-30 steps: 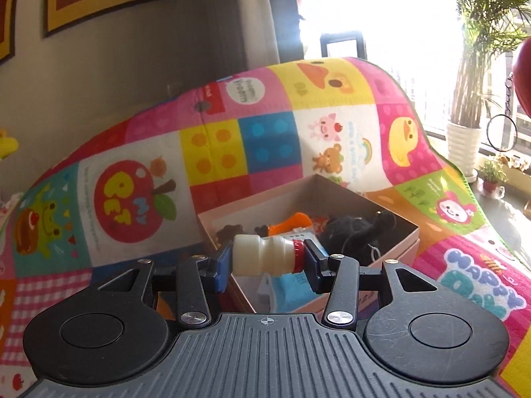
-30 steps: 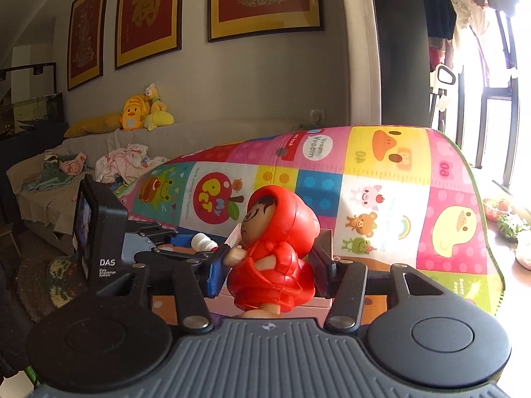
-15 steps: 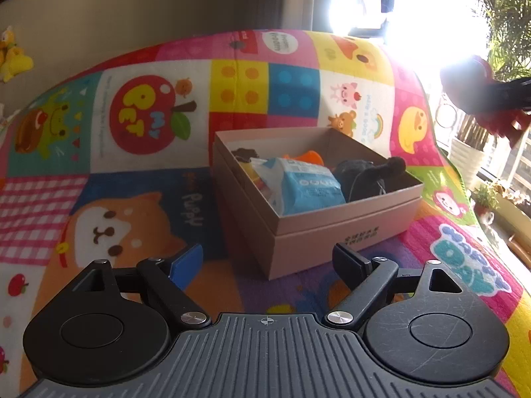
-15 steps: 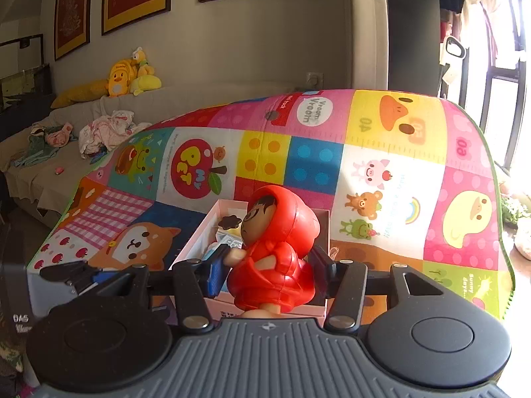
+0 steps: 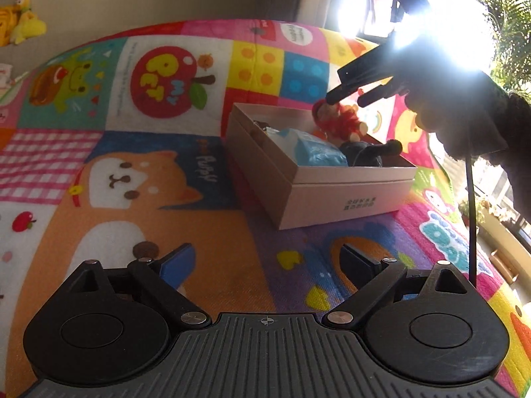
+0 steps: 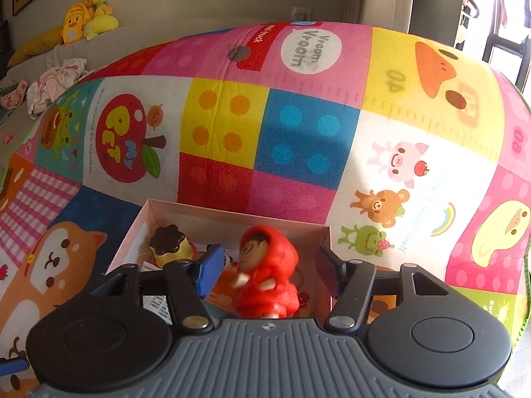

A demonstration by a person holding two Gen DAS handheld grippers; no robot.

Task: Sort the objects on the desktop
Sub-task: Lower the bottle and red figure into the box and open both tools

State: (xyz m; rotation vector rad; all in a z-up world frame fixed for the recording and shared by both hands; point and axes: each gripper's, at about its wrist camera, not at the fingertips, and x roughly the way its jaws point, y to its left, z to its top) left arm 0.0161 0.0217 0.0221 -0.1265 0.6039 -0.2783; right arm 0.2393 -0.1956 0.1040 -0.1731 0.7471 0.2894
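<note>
Right claw [image 6: 264,270] spread wide; red-hooded doll [image 6: 267,273] sits between its fingers, gaps on both sides, over the open box [image 6: 232,210]. Left claw [image 5: 267,260] spread, empty, box well ahead. Pudding toy [image 6: 169,243] and blue packet [image 5: 315,151] already boxed; sorting looks nearly finished.

Spread across the whole surface: a bright patchwork play mat [image 5: 139,172] — apple panel, frog, sleeping orange puppy, pink gingham, yellow and blue dotted squares. Resting directly on it, toward the far right: an open pinkish cardboard box [image 5: 345,199], small dark print on its near wall — seated flat, edges skewed to the mat's squares.
</note>
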